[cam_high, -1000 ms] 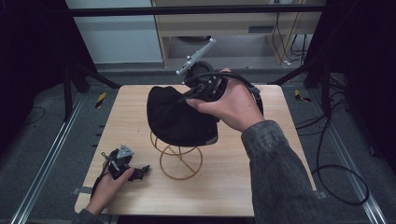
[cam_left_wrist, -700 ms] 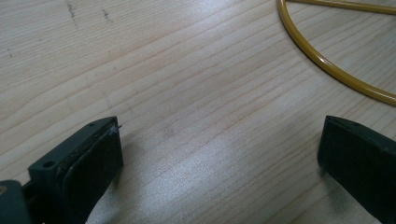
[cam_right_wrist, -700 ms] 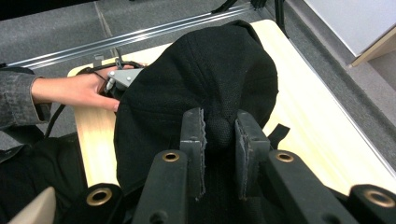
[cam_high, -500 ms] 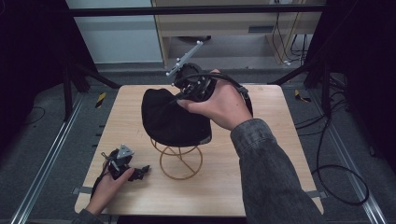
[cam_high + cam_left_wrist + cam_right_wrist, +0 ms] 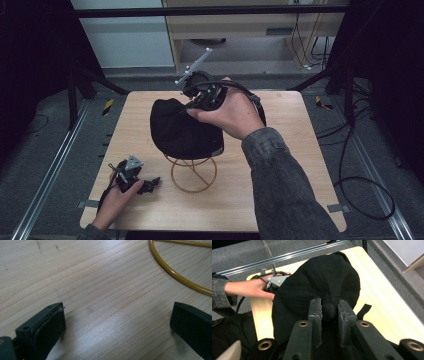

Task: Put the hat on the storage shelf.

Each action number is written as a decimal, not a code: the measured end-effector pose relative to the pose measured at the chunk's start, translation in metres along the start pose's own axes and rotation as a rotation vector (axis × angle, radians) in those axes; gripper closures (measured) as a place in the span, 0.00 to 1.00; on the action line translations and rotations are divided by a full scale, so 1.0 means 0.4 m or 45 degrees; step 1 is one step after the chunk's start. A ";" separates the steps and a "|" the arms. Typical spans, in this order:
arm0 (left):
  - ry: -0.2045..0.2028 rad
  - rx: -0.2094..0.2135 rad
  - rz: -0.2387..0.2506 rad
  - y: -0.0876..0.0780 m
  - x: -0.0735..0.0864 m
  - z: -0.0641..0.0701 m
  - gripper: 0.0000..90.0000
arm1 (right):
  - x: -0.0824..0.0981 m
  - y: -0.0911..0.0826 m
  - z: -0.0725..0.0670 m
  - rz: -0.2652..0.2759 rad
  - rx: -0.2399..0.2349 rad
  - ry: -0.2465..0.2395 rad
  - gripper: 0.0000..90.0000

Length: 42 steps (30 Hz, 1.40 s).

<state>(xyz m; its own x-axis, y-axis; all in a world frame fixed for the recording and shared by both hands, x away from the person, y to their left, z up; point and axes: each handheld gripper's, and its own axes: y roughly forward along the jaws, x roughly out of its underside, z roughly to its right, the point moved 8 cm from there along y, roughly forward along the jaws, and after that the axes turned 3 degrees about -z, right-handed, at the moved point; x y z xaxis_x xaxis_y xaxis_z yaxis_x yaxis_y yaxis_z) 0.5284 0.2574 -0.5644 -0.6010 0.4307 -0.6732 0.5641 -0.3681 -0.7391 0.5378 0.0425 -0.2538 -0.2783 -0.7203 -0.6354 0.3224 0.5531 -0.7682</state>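
A black cap (image 5: 180, 130) hangs over a gold wire stand (image 5: 194, 175) at the middle of the wooden table (image 5: 290, 170), its lower edge at the stand's top. My right gripper (image 5: 188, 111) is shut on a fold of the cap's fabric (image 5: 312, 282); in the right gripper view the cloth bulges between the pads (image 5: 329, 303). My left gripper (image 5: 149, 184) lies on the table at the near left, held by a hand. It is open (image 5: 117, 320) on bare wood, and the stand's gold base ring (image 5: 175, 275) curves just beyond it.
Metal rails (image 5: 45, 170) run along the floor to the left of the table. Cables (image 5: 360, 200) loop on the floor at the right. A yellow-and-black object (image 5: 107, 106) lies on the floor past the far left corner. A cabinet (image 5: 240, 35) stands behind the table.
My right hand has carried the cap leftward and slightly down over the stand. The left gripper has stayed where it was.
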 end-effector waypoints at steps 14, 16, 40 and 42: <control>0.001 0.000 -0.001 -0.001 0.001 0.000 0.00 | 0.022 0.025 0.004 -0.054 -0.002 0.019 0.84; 0.001 0.000 0.000 -0.001 0.001 0.000 0.00 | 0.026 0.029 0.005 -0.061 -0.002 0.024 0.84; 0.000 0.001 0.000 -0.001 0.001 0.000 0.00 | 0.037 0.050 0.000 -0.079 0.002 0.013 0.80; 0.001 0.000 0.000 -0.001 0.001 0.000 0.00 | 0.037 0.050 -0.001 -0.081 0.004 0.013 0.79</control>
<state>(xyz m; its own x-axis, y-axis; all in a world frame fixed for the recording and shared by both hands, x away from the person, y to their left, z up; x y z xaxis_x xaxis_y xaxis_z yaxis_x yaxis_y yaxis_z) 0.5278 0.2577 -0.5644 -0.6006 0.4313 -0.6732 0.5639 -0.3683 -0.7391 0.5399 0.0430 -0.2785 -0.3075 -0.7496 -0.5861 0.3069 0.5049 -0.8068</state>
